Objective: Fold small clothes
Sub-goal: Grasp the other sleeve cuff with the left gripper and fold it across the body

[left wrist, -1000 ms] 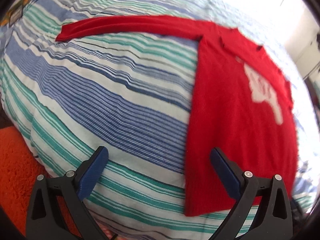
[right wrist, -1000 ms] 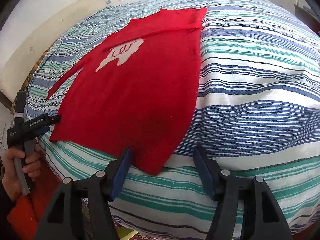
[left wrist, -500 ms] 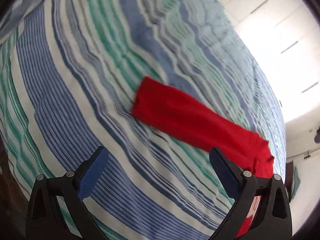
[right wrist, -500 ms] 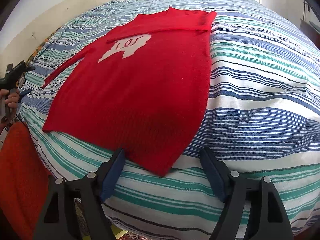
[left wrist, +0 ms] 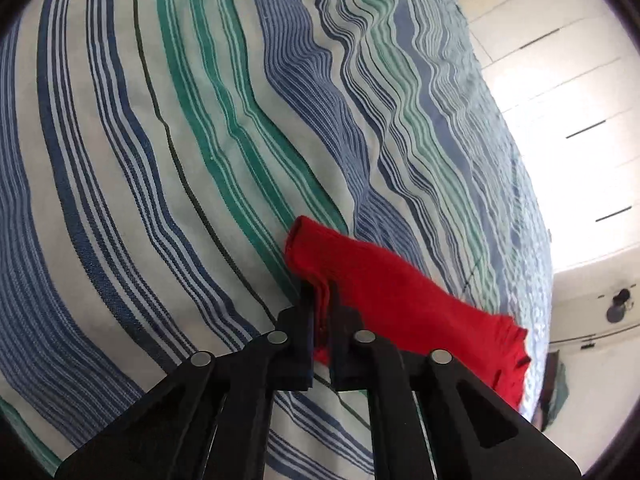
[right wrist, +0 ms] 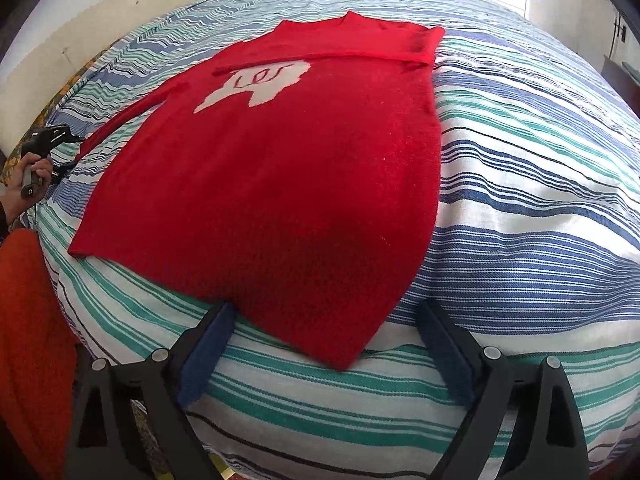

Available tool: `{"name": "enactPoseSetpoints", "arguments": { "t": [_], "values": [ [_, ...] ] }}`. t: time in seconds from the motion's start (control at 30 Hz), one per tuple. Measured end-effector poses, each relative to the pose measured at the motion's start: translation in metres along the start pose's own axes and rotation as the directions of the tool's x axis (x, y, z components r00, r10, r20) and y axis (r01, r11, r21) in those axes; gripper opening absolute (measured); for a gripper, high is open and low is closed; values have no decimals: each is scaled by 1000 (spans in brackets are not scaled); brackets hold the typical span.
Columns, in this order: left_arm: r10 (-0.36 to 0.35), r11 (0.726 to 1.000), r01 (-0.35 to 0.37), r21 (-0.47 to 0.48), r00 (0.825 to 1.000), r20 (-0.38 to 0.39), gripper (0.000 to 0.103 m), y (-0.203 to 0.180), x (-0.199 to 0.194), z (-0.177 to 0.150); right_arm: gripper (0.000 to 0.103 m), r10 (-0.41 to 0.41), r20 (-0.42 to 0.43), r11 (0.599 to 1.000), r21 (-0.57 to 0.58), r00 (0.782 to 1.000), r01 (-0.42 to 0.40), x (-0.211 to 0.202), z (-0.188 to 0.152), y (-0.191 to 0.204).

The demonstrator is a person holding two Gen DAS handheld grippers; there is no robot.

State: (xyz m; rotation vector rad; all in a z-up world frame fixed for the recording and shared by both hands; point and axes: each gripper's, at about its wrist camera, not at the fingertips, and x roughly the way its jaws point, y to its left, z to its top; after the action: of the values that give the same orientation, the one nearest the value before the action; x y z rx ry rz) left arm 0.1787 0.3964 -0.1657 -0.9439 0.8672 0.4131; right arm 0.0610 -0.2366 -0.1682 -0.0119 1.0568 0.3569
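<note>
Left hand-held gripper now shut on sleeve, seemingly near cuff.

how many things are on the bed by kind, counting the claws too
red sweater: 1
striped bedspread: 1
claws: 2, the left claw shut on the sweater's sleeve, the right claw open at the hem
total: 4

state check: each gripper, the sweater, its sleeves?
Left gripper: shut on the sleeve cuff.
Right gripper: open, over the hem, gripping nothing.
Red knitted sweater with white motif: flat on the striped bedspread, unfolded.
Left sleeve: stretched out, pinched near its end.
Other sleeve: folded across the chest.
</note>
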Motion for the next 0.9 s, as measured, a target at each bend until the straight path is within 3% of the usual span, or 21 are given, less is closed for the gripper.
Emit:
{"name": "enactPoseSetpoints", "arguments": {
  "t": [0.13,0.2,0.27,0.33,0.43,0.53,0.63,0.7,0.77,0.83,0.87,0.9],
  "values": [
    [98,988,-105,117,993,59,2,-35,-24,-10,93,-2,1,1000,0,1000,2,0,0,0],
    [119,968,-140,206,987,111,2,-73,-39,-13,93,-3,3,1000,0,1000,3,0,0,0],
    [96,947,-139,290,982,160,2,-116,-53,-18,94,-1,6,1000,1,1000,1,0,0,0],
    [25,905,-107,411,979,201,2,-188,-69,-39,95,2,7,1000,3,1000,-2,0,-1,0],
    [-79,818,-53,573,976,203,2,-289,-77,-85,95,6,5,1000,6,1000,-6,0,0,0],
    [-172,690,4,724,972,159,2,-384,-71,-163,95,15,6,1000,12,1000,-15,-1,0,-1],
    [-193,568,29,822,976,99,2,-446,-40,-251,95,21,7,1000,11,1000,-21,-2,0,-1],
    [-144,492,29,870,988,49,3,-467,-4,-308,95,23,6,1000,8,1000,-23,-2,0,-1],
    [1,404,12,915,1000,-14,11,-464,45,-363,95,26,5,1000,6,1000,-26,-2,0,-1],
    [163,338,-39,940,986,-18,22,-438,81,-394,95,29,3,1000,5,1000,-29,-2,0,-2],
    [204,312,-45,949,979,-20,22,-421,87,-410,95,31,2,999,6,1000,-31,-1,0,-2],
    [197,302,-21,953,980,-40,27,-404,81,-417,95,34,1,999,7,999,-34,-2,0,-2]
  ]
}}
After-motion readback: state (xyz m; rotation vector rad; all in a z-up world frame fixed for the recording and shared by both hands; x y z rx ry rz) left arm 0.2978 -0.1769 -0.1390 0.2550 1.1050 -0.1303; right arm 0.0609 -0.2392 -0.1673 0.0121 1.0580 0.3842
